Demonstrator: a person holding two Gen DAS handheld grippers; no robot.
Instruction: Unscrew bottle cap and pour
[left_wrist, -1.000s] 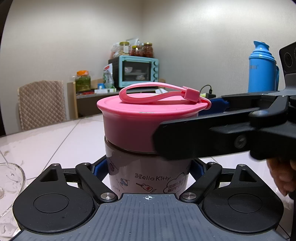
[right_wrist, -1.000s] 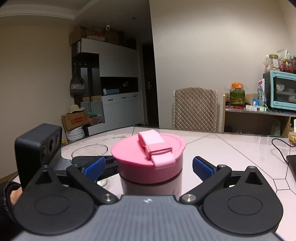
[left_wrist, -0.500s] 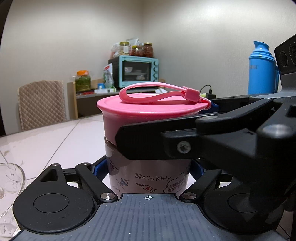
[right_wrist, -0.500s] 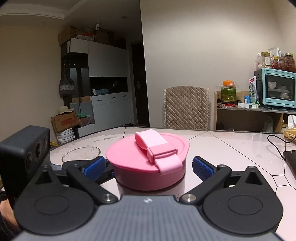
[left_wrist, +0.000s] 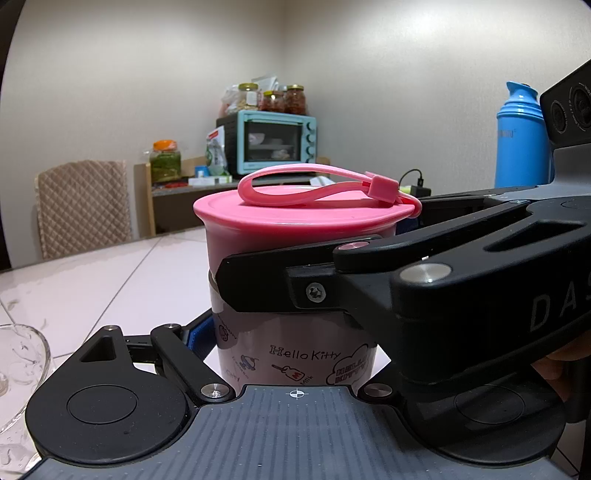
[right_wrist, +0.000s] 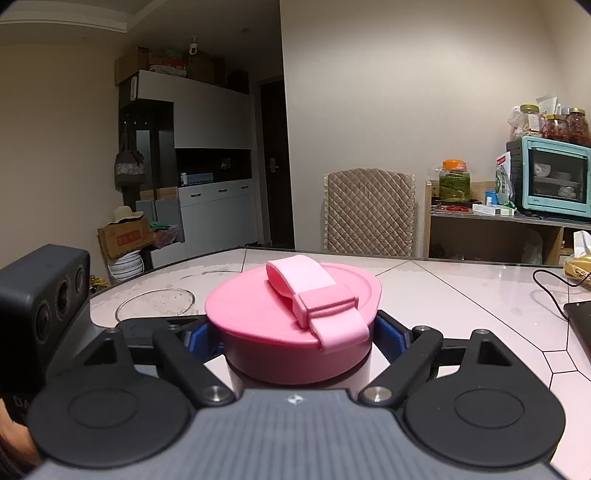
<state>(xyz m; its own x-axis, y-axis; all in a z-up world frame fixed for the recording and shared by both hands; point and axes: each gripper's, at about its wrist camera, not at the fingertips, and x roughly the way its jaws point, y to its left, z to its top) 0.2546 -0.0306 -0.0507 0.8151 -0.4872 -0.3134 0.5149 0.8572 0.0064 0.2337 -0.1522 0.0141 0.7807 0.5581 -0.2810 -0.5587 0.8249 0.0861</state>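
A pale Hello Kitty bottle (left_wrist: 295, 347) stands on the table, topped by a wide pink screw cap (left_wrist: 303, 218) with a pink strap loop. My left gripper (left_wrist: 295, 332) is shut on the bottle's body, low down. My right gripper (right_wrist: 295, 336) comes in from the right in the left wrist view and is shut on the pink cap (right_wrist: 291, 328), its blue pads (right_wrist: 388, 332) pressed against both sides. The right gripper's black arm (left_wrist: 406, 280) crosses in front of the bottle and hides its upper body.
A clear glass bowl (right_wrist: 155, 304) sits on the white tiled table (right_wrist: 461, 295) left of the bottle; its rim shows in the left wrist view (left_wrist: 22, 354). A blue thermos (left_wrist: 521, 136) stands at the right. A black cable (right_wrist: 550, 284) and a laptop corner lie far right.
My right gripper has moved in around the cap and its jaws have closed from wide open onto the cap's sides. The left gripper and bottle have stayed still.
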